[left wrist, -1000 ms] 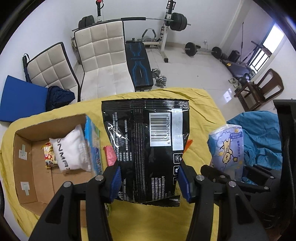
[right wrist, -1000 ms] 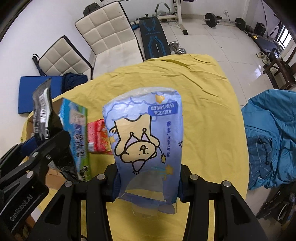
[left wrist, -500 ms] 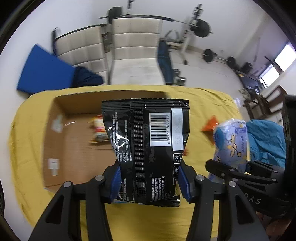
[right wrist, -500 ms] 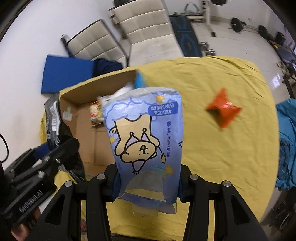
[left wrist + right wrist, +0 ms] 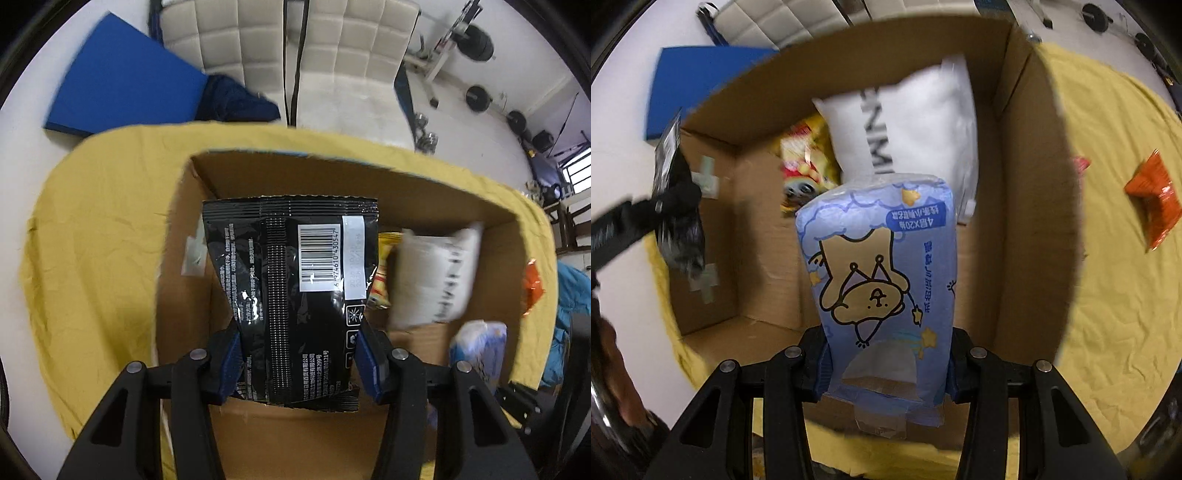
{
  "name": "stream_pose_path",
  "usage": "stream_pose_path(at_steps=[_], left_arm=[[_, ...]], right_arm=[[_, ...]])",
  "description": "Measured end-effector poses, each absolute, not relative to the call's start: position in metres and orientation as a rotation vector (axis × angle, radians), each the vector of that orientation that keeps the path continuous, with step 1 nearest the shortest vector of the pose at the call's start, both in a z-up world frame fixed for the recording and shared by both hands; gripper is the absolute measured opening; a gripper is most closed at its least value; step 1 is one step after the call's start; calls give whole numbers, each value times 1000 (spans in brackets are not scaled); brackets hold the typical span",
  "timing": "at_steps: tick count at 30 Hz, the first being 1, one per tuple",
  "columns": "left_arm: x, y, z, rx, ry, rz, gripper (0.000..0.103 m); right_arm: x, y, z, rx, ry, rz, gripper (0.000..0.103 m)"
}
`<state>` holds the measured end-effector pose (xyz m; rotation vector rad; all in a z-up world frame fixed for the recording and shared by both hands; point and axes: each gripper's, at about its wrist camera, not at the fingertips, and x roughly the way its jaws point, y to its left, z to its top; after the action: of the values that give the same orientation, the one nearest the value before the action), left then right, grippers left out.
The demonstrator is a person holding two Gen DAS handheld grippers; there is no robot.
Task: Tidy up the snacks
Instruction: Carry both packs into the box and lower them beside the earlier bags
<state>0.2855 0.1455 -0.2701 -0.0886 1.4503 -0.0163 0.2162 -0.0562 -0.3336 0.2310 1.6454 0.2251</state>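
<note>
The left gripper (image 5: 299, 354) clamps a black snack bag (image 5: 295, 291); the right gripper (image 5: 886, 363) clamps a blue tissue pack (image 5: 882, 291). Both hang over an open cardboard box (image 5: 1030, 221) holding a white pouch (image 5: 916, 122), on a yellow-covered desk (image 5: 1115, 288).

Readable print on my packs
The glossy black foil snack bag (image 5: 291, 295) shows barcode digits "4610 430547"; the puffy white pillow-shaped bag (image 5: 908, 122) reads "NMM".
</note>
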Motion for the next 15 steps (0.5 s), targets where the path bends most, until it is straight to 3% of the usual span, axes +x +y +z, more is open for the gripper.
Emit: stream_pose_path(at_steps=[11, 15], left_arm=[[316, 144, -345, -7, 1609, -49, 52], [321, 147, -354, -30, 1636, -44, 52]], right_arm=[[219, -36, -397, 123, 1756, 129, 52], [217, -37, -404, 102, 1764, 106, 60]])
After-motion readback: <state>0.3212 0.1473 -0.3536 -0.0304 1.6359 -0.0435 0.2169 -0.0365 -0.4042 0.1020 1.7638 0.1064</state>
